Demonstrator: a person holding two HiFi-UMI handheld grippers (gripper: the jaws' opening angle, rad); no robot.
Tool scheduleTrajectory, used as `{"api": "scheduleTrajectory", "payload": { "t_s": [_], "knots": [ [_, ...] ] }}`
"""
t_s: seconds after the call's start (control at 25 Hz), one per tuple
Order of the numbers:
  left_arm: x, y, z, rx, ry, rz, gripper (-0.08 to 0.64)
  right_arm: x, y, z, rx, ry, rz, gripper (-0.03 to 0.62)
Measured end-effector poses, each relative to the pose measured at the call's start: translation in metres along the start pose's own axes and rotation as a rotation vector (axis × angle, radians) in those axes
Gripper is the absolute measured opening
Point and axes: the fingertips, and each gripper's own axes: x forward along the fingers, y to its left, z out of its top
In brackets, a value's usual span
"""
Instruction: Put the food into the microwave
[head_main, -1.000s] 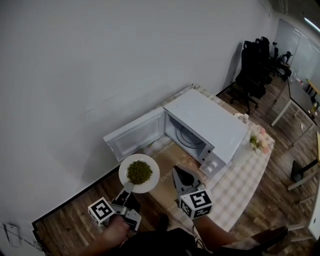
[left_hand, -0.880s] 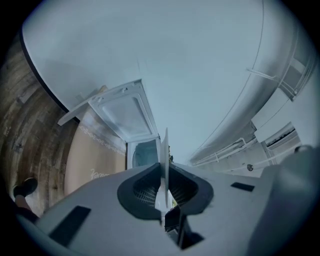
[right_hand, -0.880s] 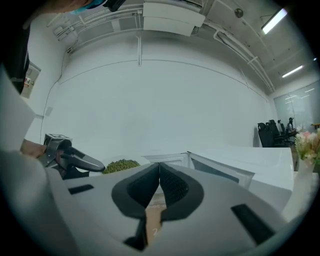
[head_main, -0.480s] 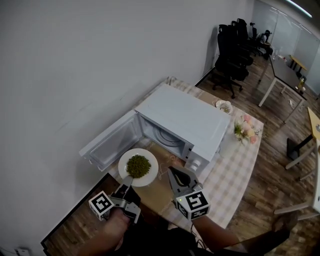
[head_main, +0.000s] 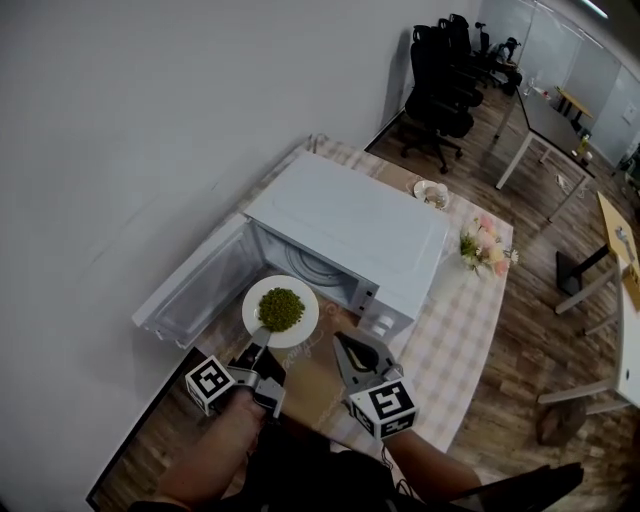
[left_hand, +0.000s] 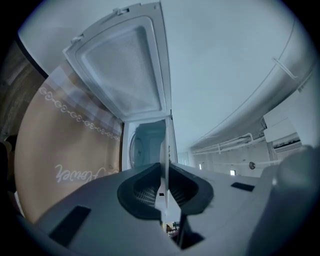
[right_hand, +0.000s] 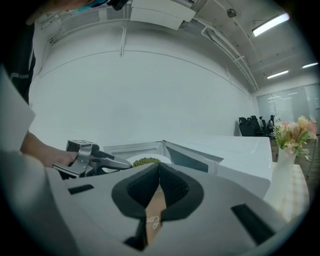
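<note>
We've got the left gripper (head_main: 261, 343) clamped on the plate (head_main: 303, 320) by its rim, microwave (head_main: 350, 225) mouth just upper right of it; right gripper (head_main: 348, 346) jaws together, empty, alongside

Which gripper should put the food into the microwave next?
Left: the left gripper grips the plate of green food by its rim, facing the open microwave; the right gripper is shut and empty.

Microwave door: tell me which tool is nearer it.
Left. The left tool grips the plate right beside the door; the right tool hangs shut farther off, before the control panel.
</note>
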Motion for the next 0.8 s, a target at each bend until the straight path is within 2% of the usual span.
{"api": "scheduleTrajectory", "payload": {
  "t_s": [0.52,0.8],
  "knots": [
    [0.09,0.068,0.009,-0.06,0.09,0.039,0.037,0.004,-0.026,-0.028,0.026,0.091,-0.132,0.009],
    [0.121,0.097,0.0,-0.088,0.137,0.055,0.037,0.003,-0.035,-0.04,0.05,0.128,-0.189,0.009]
  ]
}}
